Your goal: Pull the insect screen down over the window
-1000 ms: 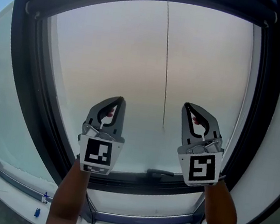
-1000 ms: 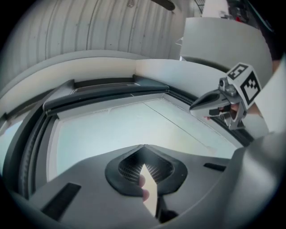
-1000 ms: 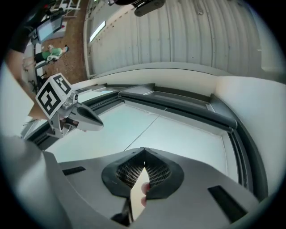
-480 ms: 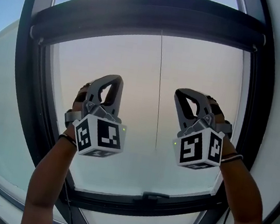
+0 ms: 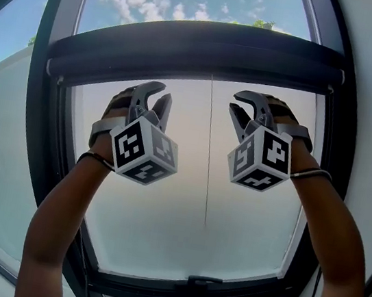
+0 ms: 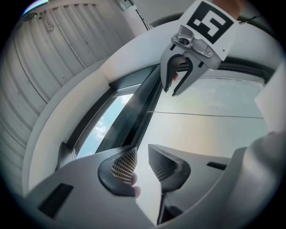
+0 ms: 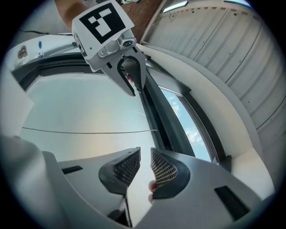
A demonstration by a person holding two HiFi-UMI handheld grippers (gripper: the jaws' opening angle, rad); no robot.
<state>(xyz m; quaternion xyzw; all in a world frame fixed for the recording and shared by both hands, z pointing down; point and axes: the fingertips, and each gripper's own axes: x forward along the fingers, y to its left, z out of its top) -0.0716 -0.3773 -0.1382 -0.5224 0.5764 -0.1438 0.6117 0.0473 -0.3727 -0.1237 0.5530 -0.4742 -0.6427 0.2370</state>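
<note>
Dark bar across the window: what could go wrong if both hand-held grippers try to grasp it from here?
1. The jaws of the left hand-held gripper and the right hand-held gripper have just been opening and are empty, yet the gap looks narrow against the thick dark bar; they might slip off it.
2. The thin cord hangs between them and could get caught.
</note>
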